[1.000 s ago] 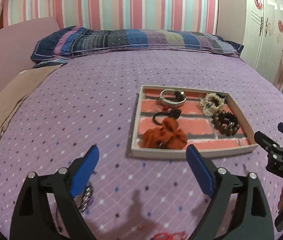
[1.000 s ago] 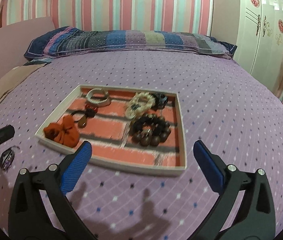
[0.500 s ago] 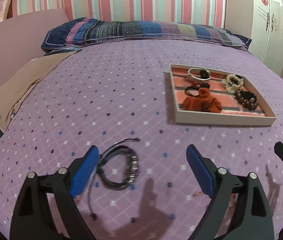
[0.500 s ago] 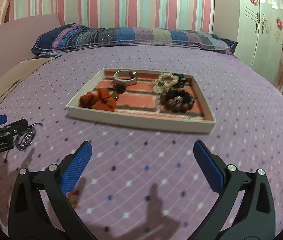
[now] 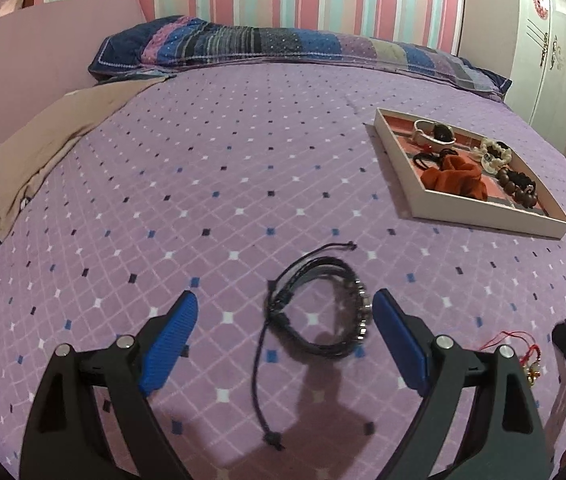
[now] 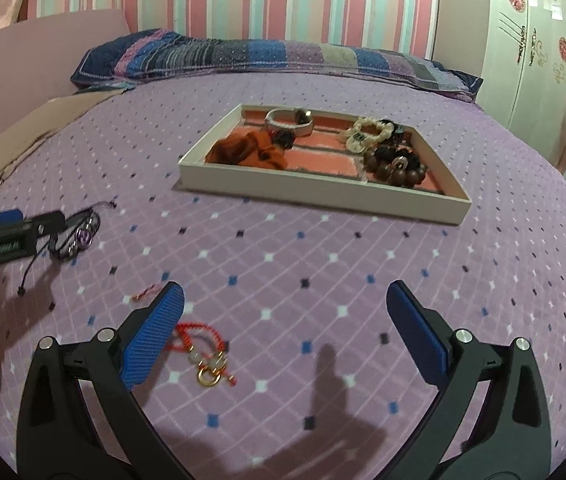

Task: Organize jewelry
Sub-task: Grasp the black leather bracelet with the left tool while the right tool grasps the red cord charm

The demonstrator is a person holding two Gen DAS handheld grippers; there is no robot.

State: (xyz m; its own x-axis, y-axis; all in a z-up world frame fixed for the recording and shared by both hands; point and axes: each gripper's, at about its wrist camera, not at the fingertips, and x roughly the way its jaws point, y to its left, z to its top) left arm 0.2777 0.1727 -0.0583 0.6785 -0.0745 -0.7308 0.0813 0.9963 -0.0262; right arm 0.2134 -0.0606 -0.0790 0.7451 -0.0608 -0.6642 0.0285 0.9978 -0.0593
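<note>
My left wrist camera looks forward, low over the bedspread (image 5: 211, 184), with the tray (image 5: 479, 216) off to its right. My right wrist camera faces the same tray (image 6: 323, 194) more squarely (and nearer). Both share the tray, the pillow (image 5: 283, 46) and the striped wall (image 6: 283, 0).

A striped pillow (image 5: 295, 46) lies along the far edge of the purple bedspread (image 5: 203, 184), a tan cloth (image 5: 39, 152) drapes its left edge, and a white wardrobe (image 6: 523, 40) stands beyond the right edge.
</note>
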